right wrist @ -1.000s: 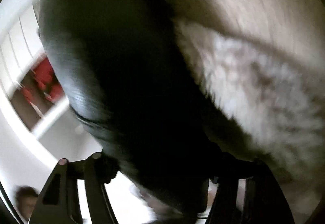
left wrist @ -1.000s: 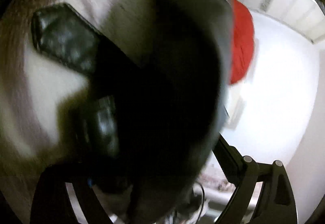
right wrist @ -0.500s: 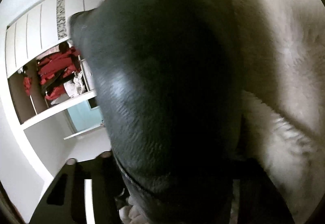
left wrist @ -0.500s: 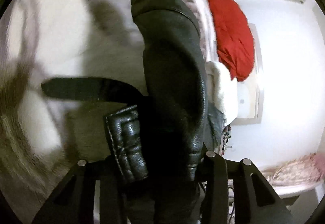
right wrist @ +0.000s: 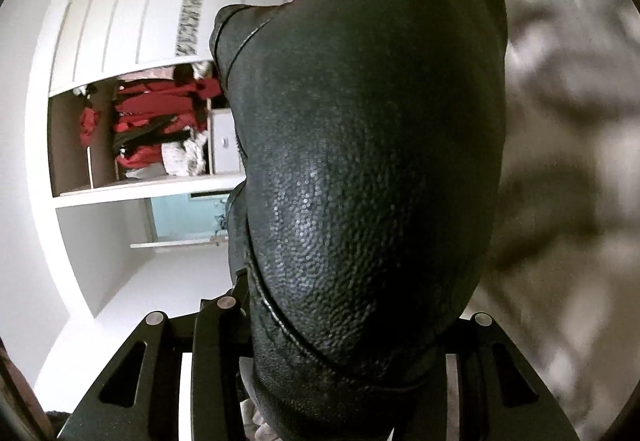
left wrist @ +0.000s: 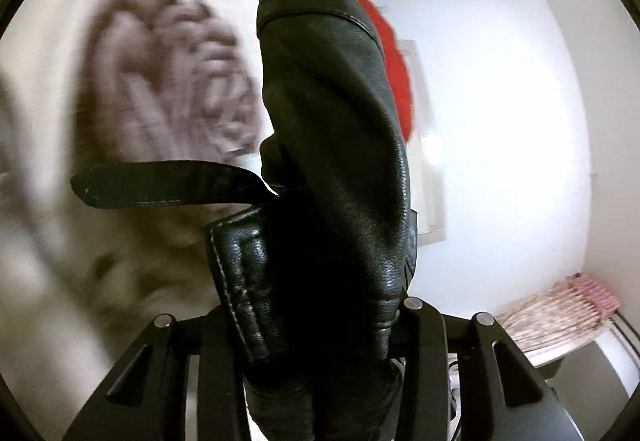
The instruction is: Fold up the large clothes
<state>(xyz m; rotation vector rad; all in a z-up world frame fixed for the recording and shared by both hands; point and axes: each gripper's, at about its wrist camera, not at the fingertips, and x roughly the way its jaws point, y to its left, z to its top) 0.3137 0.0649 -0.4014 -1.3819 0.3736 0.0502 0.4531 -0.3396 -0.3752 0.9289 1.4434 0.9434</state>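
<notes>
Your left gripper [left wrist: 320,337] is clenched on a thick bunched edge of the black leather jacket [left wrist: 332,161], with a stitched, padded seam [left wrist: 236,273] pressed against the inner side of one finger. Your right gripper [right wrist: 344,337] is likewise clamped on the same jacket [right wrist: 368,169], whose pebbled hide bulges up over the jaws and fills most of that view. The garment hangs lifted between your two tools, off the bedding.

Expect it to handle heavy and fairly stiff: the leather holds rounded bulges rather than draping, so folds will likely spring back unless pressed. The grained surface looks glossy and could slip; seams and doubled hems, where you hold now, seem the surest grips. A loose strap [left wrist: 168,185] sticks out sideways and may flop into the fold.

Behind the jacket lies a pale fuzzy blanket [left wrist: 140,81], blurred. Farther off sit a red garment [left wrist: 400,73], the white wardrobe doors [right wrist: 120,33] and an open shelf of red clothes [right wrist: 148,121]. A dark patterned strip on the doors is unreadable; no brand or label shows.
</notes>
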